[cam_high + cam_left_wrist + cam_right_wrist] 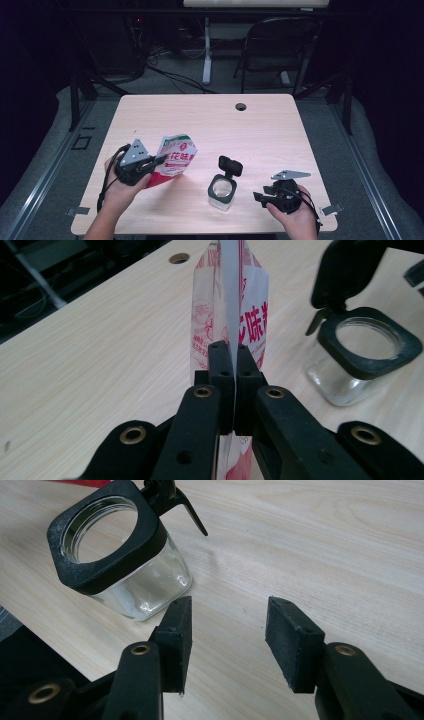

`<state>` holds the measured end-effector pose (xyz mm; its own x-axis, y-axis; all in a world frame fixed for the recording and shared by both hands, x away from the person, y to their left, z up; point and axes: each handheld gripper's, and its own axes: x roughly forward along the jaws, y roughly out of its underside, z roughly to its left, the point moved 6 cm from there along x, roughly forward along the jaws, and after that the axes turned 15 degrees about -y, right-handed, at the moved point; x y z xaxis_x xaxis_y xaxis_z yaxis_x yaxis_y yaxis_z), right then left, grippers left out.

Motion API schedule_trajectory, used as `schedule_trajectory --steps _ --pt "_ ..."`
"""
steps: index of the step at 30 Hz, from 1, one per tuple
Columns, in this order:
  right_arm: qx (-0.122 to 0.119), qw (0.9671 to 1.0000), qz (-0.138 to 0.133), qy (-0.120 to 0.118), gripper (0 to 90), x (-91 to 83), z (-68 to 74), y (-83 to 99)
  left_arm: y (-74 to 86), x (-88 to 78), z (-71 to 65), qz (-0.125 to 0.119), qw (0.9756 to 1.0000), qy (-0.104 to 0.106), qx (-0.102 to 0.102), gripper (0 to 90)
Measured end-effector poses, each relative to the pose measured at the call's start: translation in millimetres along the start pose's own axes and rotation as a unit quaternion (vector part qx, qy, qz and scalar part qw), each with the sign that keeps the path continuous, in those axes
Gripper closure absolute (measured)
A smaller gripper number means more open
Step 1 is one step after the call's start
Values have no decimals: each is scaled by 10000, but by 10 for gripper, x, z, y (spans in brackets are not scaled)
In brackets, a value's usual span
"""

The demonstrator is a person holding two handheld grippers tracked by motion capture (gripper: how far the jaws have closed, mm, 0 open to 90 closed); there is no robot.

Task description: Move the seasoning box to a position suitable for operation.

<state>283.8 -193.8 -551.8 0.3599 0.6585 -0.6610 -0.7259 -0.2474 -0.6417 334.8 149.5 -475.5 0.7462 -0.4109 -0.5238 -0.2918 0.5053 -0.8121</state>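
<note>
A white and red snack pouch [175, 157] with red printed characters is held off the table at the left, my left gripper [159, 161] shut on its edge. In the left gripper view the jaws pinch the pouch [227, 305] edge-on, my left gripper [229, 356] closed flat on it. A small square glass jar [222, 191] with a black collar and its hinged black lid [231, 165] flipped open stands at mid-table. My right gripper [260, 196] rests to the jar's right, jaws open and empty. In the right gripper view the jar [122, 555] lies up and left of my right gripper [231, 640].
The pale wood table [210, 125] has a round cable hole [241, 106] near its far edge. A folding chair [280, 40] and a desk leg [206, 50] stand on the floor beyond. Metal clips [330, 210] sit at the table's front corners.
</note>
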Motion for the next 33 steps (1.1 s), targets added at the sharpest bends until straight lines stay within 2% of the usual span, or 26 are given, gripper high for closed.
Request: schedule_trajectory --steps 6,9,14,21,23,28,31,33 --pt "9 10000 -21 4 536 -5 -3 -1 -54 28 -191 -106 9993 351 40 900" --pt "12 10000 -21 9 535 -8 -3 -2 -66 48 -287 -188 9981 584 33 900" --pt "3 10000 -16 1 535 -11 1 -6 -71 81 -409 -224 9966 771 157 900" --pt "-50 10000 -23 0 535 -17 8 -29 -7 70 -323 -160 9946 1022 -25 900" --pt "-73 10000 -37 2 535 -30 25 -44 29 63 -274 -114 9947 1025 -16 900" --pt "-181 9997 -126 -45 546 -94 100 -131 193 52 -132 74 9932 1162 -48 900" --pt "-284 9994 -165 -65 550 -117 157 -192 306 56 -75 169 9921 1233 -150 900" --pt "-348 9991 -195 -108 556 -124 200 -238 382 65 -42 215 9914 1258 -292 900"
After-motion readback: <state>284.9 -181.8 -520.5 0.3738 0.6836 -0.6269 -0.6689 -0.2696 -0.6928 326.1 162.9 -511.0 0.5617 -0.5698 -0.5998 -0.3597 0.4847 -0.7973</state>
